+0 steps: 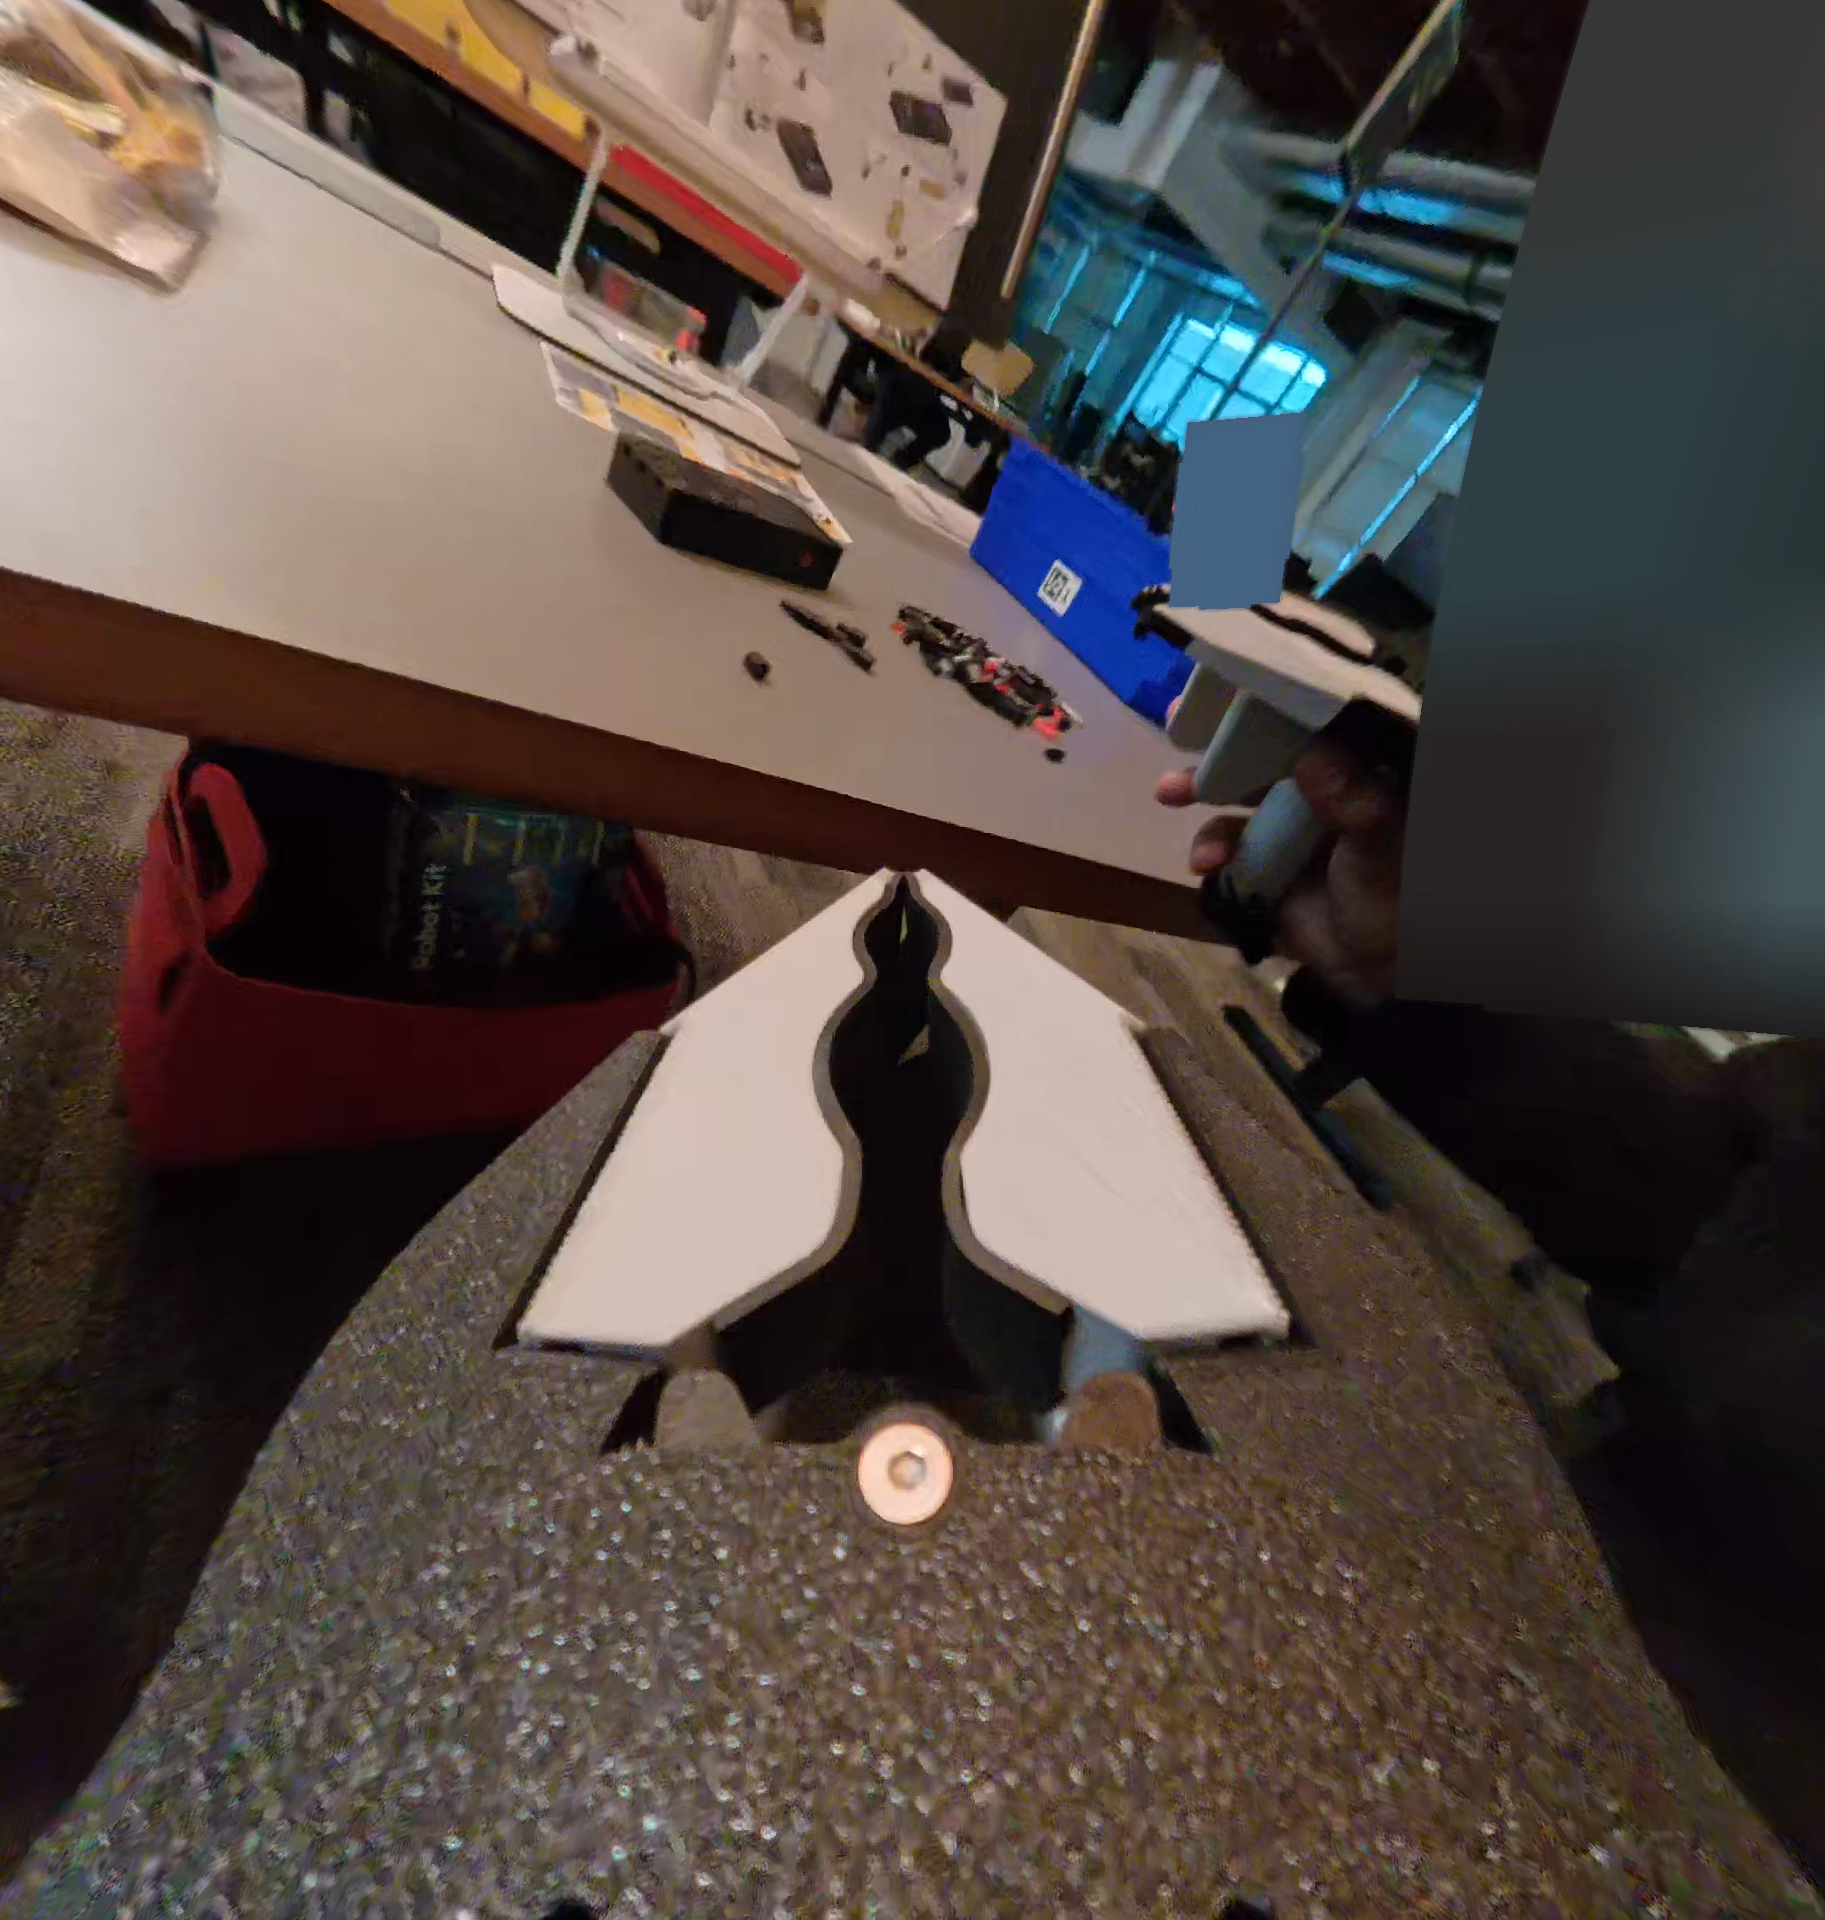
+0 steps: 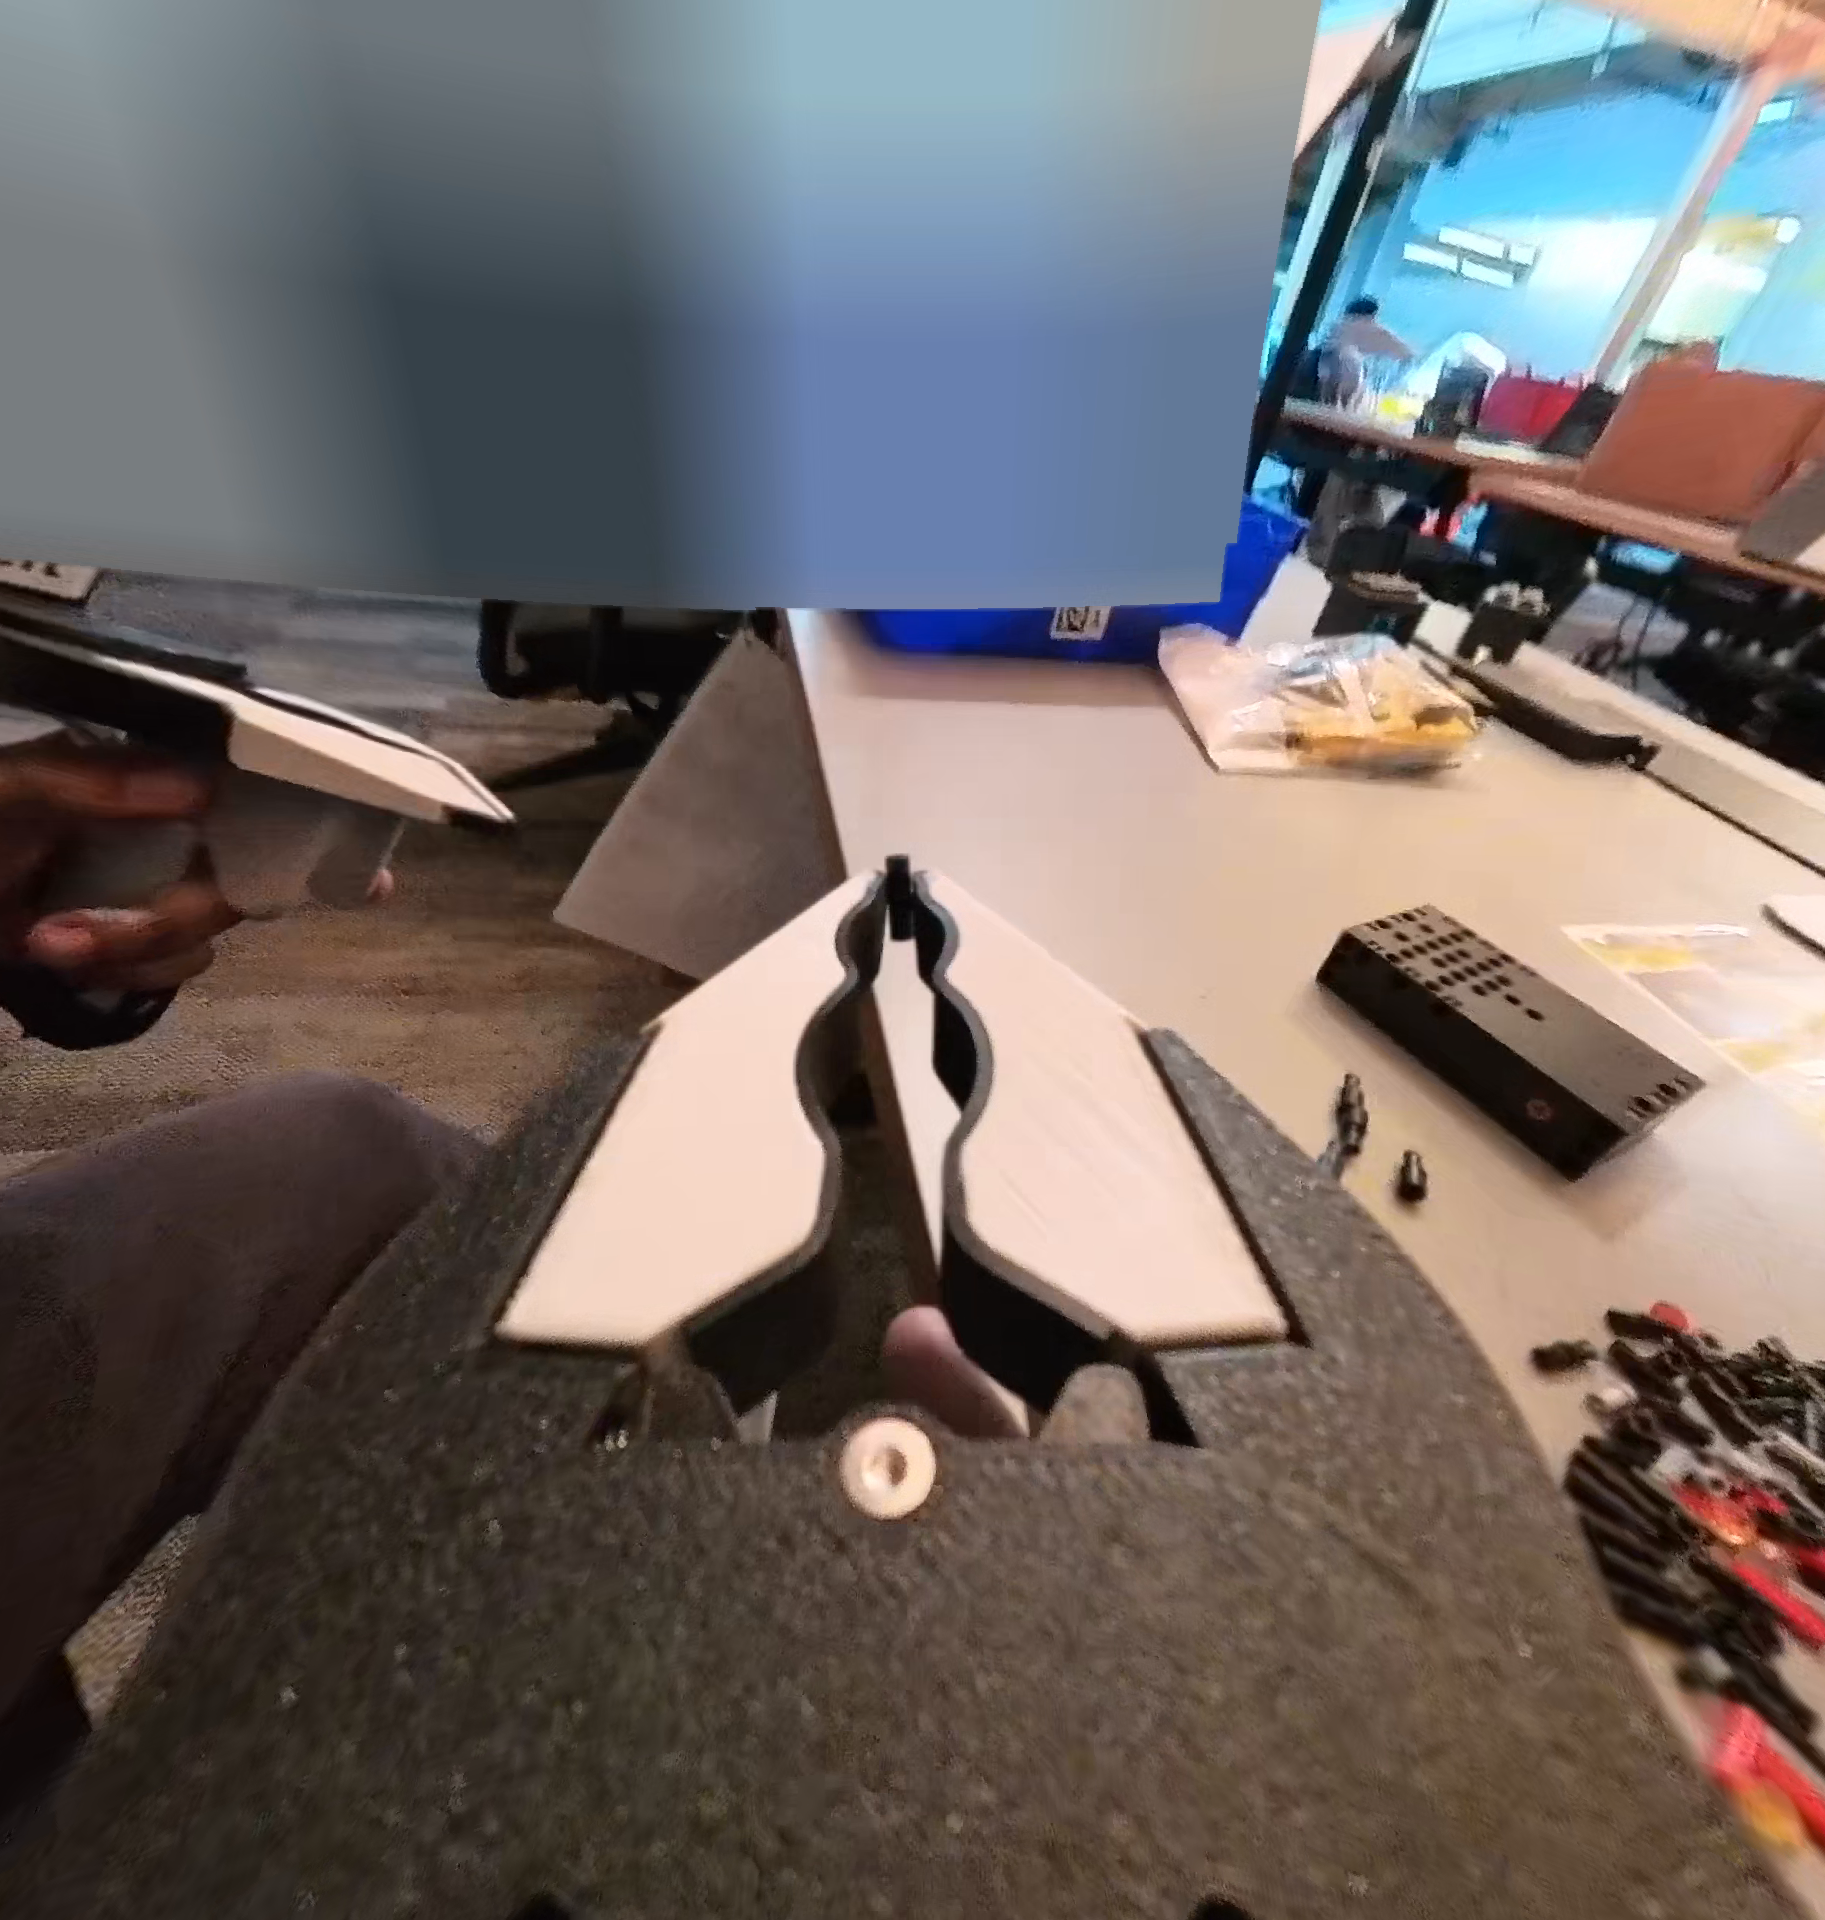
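My right gripper (image 2: pixel 897 883) is shut on a small black pin (image 2: pixel 897 896) that stands upright between its fingertips, held above the near edge of the grey table (image 2: pixel 1043 831). It also shows at the right of the left wrist view (image 1: pixel 1157 608), held in a hand. My left gripper (image 1: pixel 900 881) is shut, its fingertips meeting just below the table's brown front edge (image 1: pixel 472 717), off the table. It shows at the left of the right wrist view (image 2: pixel 482 816), also held in a hand. A black perforated block (image 2: pixel 1510 1049) lies on the table to the right.
A pile of small black and red parts (image 2: pixel 1739 1475) lies at the near right, with loose black pins (image 2: pixel 1349 1107) beside it. A blue bin (image 1: pixel 1074 561), a clear bag of yellow parts (image 2: pixel 1334 707) and paper sheets (image 2: pixel 1760 997) are on the table. A red bag (image 1: pixel 368 1039) stands on the floor. Spacing between my two grippers at the tips: around 15 cm.
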### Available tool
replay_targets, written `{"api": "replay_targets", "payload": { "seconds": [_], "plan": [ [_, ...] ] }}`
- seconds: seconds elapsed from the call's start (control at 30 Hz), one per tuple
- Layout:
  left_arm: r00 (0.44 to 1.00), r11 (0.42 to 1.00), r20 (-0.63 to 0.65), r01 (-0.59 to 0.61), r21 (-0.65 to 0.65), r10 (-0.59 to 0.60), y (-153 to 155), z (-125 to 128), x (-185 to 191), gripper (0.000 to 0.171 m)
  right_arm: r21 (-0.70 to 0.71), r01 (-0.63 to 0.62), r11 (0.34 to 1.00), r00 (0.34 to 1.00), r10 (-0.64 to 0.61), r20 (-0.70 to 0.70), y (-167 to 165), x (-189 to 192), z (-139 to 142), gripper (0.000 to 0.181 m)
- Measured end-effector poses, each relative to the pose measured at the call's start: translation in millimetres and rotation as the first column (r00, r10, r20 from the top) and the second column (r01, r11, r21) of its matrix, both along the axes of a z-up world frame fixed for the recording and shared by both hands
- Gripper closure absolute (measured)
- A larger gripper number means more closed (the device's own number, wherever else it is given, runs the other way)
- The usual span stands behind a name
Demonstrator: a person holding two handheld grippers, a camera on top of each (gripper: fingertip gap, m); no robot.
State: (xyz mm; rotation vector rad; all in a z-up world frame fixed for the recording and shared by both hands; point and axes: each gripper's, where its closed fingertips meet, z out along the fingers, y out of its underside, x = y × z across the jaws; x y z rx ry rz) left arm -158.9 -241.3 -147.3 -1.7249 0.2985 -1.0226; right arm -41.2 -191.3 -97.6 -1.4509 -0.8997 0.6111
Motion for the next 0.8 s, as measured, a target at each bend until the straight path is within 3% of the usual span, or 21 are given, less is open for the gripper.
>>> {"api": "replay_targets", "payload": {
  "seconds": [0.1,0.2,0.27,0.37,0.53,0.7,0.8],
  "plan": [
    [0.991,0.995,-0.127,-0.021,0.096,0.033,39,-2,-12,0.171,-0.105,0.027,0.994,0.998,-0.020,0.065,23,-13,-11,0.177],
    [0.979,0.975,-0.203,0.025,0.223,0.022,68,31,-6,0.171,-0.182,0.093,0.979,0.985,-0.064,0.161,35,-11,-21,0.177],
    [0.964,0.969,-0.264,0.092,0.228,-0.030,85,49,11,0.171,-0.208,0.132,0.969,0.981,-0.097,0.169,39,-2,-22,0.177],
    [0.956,0.960,-0.258,0.196,0.199,-0.142,101,69,46,0.171,-0.139,0.206,0.969,0.968,-0.181,0.171,48,16,-17,0.176],
    [0.941,0.949,-0.206,0.293,0.112,-0.267,127,63,86,0.170,0.005,0.269,0.963,0.958,-0.268,0.103,56,31,3,0.177],
    [0.911,0.934,-0.206,0.353,-0.055,-0.356,140,31,91,0.168,-0.071,0.281,0.957,0.959,-0.278,0.053,69,25,-7,0.176],
    [0.904,0.915,-0.140,0.400,-0.056,-0.404,140,31,88,0.168,-0.057,0.278,0.959,0.957,-0.271,0.103,76,22,-16,0.176]
  ]
}}
